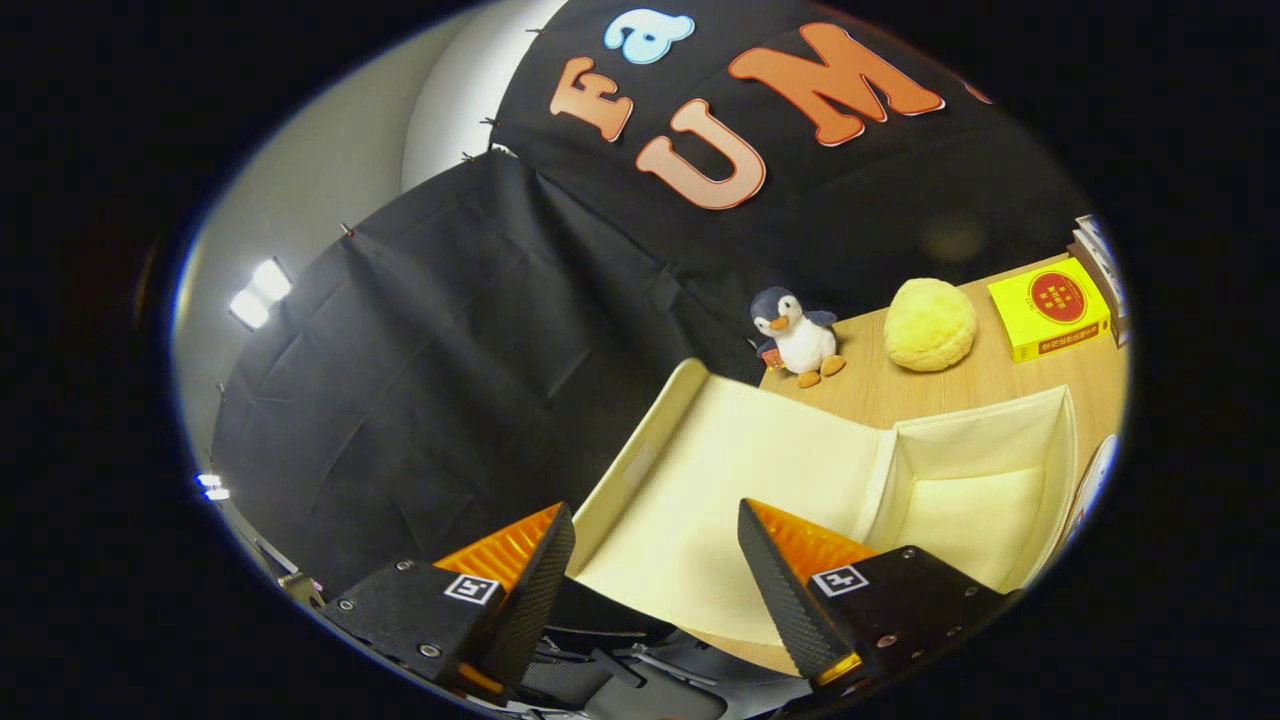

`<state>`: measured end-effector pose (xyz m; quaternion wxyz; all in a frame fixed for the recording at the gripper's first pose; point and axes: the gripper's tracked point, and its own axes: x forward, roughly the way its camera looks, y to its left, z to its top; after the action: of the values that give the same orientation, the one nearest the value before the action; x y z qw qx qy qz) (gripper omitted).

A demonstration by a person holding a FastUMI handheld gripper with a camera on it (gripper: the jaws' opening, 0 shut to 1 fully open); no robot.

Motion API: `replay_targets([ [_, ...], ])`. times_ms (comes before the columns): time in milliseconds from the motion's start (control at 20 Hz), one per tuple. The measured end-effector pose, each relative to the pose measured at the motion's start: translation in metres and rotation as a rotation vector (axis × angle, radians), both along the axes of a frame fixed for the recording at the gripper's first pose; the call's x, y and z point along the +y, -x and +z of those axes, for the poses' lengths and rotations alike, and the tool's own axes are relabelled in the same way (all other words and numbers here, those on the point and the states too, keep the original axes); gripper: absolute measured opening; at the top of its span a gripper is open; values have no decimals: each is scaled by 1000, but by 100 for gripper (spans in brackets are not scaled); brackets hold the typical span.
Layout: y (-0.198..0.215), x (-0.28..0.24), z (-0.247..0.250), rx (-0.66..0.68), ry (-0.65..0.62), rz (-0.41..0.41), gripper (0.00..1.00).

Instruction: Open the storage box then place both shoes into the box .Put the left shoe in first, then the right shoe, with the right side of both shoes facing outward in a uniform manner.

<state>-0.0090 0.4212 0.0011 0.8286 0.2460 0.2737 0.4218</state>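
gripper view: gripper [655, 545] spread wide, gripping nothing, lid [720, 470] of storage box [985, 500] folded back between and just ahead of fingers (cavity bare). beyond the box, on table [1000, 380]: penguin toy [798, 335], yellow plush ball [930, 323], yellow book [1050, 308].

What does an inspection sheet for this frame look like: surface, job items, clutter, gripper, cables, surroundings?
Surface: wooden table, tilted in view.
Job's things: cream storage box open, lid folded back toward the fingers, inside bare; shoes: nothing seen.
Clutter: penguin plush, yellow fluffy ball, yellow book, all beyond the box.
Gripper: gripper open, fingers apart over the lid, holding nothing.
Cables: nothing seen.
Surroundings: black cloth wall, ceiling lights.
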Motion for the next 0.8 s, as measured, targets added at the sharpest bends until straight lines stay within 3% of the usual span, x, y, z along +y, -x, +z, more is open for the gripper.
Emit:
replay_targets([
  [350,-20,-48,-8,-50,53,-135,98],
  [800,-48,-169,-46,-101,223,-350,98],
])
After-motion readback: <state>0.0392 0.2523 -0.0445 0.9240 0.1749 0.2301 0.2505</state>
